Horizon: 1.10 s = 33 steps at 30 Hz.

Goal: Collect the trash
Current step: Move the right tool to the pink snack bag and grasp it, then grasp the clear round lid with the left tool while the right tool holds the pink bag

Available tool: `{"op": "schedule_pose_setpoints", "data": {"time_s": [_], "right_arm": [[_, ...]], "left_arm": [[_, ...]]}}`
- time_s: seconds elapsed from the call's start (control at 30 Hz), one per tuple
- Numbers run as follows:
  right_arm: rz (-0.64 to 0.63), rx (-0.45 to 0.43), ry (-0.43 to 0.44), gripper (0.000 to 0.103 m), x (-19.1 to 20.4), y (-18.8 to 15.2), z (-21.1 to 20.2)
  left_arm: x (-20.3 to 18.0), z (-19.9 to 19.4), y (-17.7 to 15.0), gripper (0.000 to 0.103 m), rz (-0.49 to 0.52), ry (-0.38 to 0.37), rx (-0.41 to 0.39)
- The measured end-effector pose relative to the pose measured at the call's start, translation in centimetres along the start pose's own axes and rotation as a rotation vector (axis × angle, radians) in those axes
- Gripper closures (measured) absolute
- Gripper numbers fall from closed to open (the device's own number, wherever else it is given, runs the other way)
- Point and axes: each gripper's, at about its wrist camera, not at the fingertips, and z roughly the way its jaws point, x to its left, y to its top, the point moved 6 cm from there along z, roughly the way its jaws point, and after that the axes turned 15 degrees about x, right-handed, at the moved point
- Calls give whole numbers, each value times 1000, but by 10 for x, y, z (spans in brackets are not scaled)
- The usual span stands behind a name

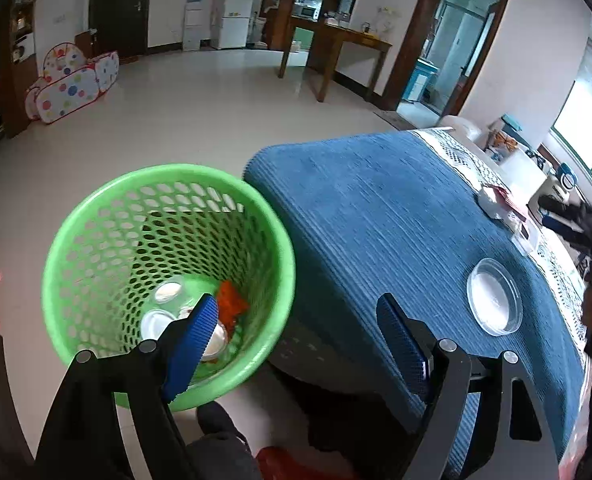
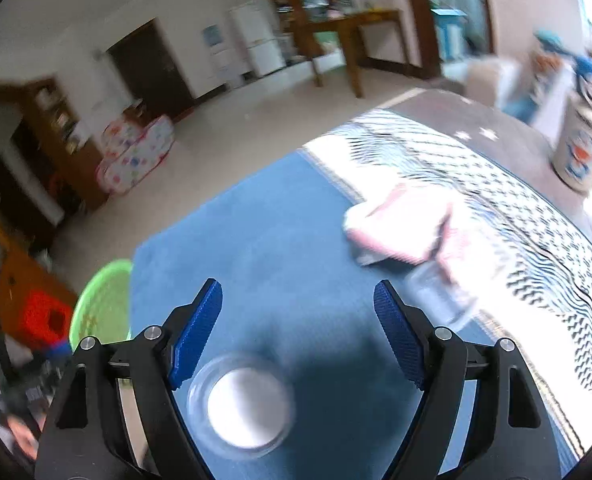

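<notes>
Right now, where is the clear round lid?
The clear round lid lies flat on the blue cloth, right of the green basket. In the right wrist view it sits under the open right claw.

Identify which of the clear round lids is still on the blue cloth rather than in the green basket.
The large clear lid lying flat on the blue cloth. The other round lids already sit at the bottom of the green basket.

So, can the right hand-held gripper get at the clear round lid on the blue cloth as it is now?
Probably yes. The right hand-held gripper is open above the blue cloth, and the clear round lid lies flat just below its fingers, nothing on it or between them. The view is blurred, though.
</notes>
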Motion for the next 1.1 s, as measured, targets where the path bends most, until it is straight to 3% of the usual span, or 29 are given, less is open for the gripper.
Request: {"op": "schedule_pose_setpoints", "data": {"time_s": [0.1, 0.23, 0.57, 0.67, 0.93, 1.1], "right_arm": [[108, 65, 51, 25, -24, 22, 6], [208, 108, 23, 25, -48, 41, 12], [211, 207, -168, 25, -58, 67, 49], [229, 230, -206, 34, -65, 69, 62], [194, 200, -236, 55, -63, 62, 49], [132, 145, -220, 57, -53, 55, 21]], "left_arm": [[-11, 6, 5, 24, 12, -7, 13], [-19, 12, 6, 24, 26, -18, 23], [-27, 25, 11, 24, 41, -38, 45], [-31, 27, 12, 24, 50, -46, 48], [-61, 32, 14, 20, 129, -78, 61], [-98, 34, 15, 16, 213, -109, 66]]}}
